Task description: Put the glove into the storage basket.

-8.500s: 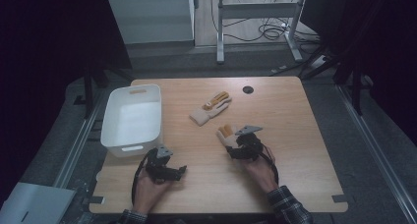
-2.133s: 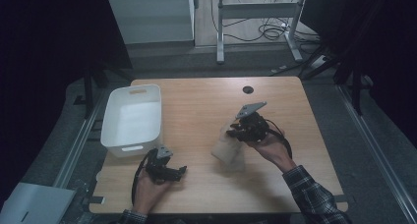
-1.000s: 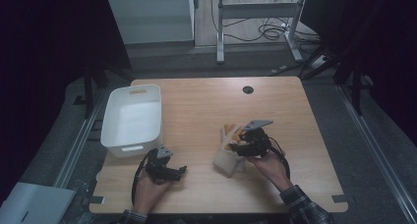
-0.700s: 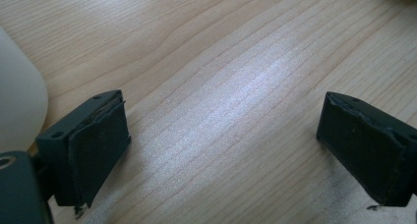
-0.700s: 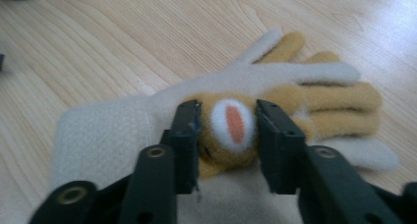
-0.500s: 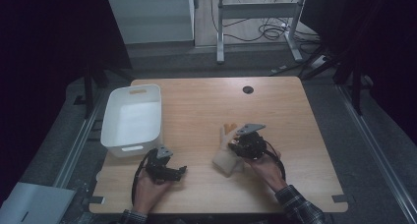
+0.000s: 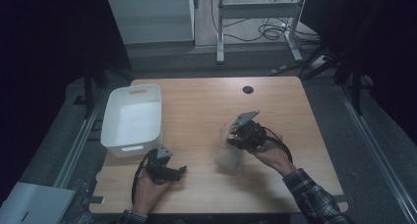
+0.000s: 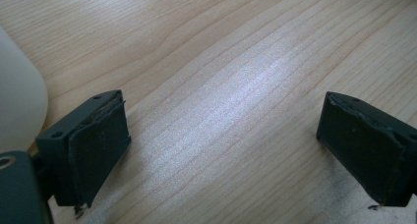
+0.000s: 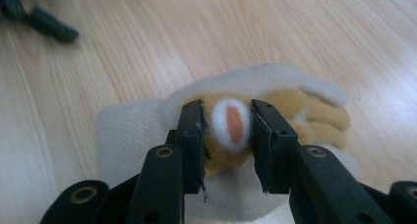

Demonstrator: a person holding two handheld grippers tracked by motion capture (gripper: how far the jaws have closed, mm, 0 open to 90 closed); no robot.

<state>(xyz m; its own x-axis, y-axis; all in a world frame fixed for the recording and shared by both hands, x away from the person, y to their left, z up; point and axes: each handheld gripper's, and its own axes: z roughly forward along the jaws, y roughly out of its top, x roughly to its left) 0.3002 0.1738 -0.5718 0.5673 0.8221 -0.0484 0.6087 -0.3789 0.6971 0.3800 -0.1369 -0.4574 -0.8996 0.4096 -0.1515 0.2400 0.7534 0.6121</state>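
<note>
Two hand-held grippers over a wooden table, the right one clamped on a soft glove.

At the far left of the table stands a white bin, its inside bare. Just in front of it the person's left hand holds the left gripper low over the wood, jaws spread wide with nothing between them; a pale rounded edge, likely the bin, shows at that view's left side. Right of centre, the right gripper is closed on a fuzzy glove, pinching an orange-yellow finger with a white tip bearing an orange spot. The cream cuff lies on the table below the gripper, near the middle of the table, well apart from the bin.
</note>
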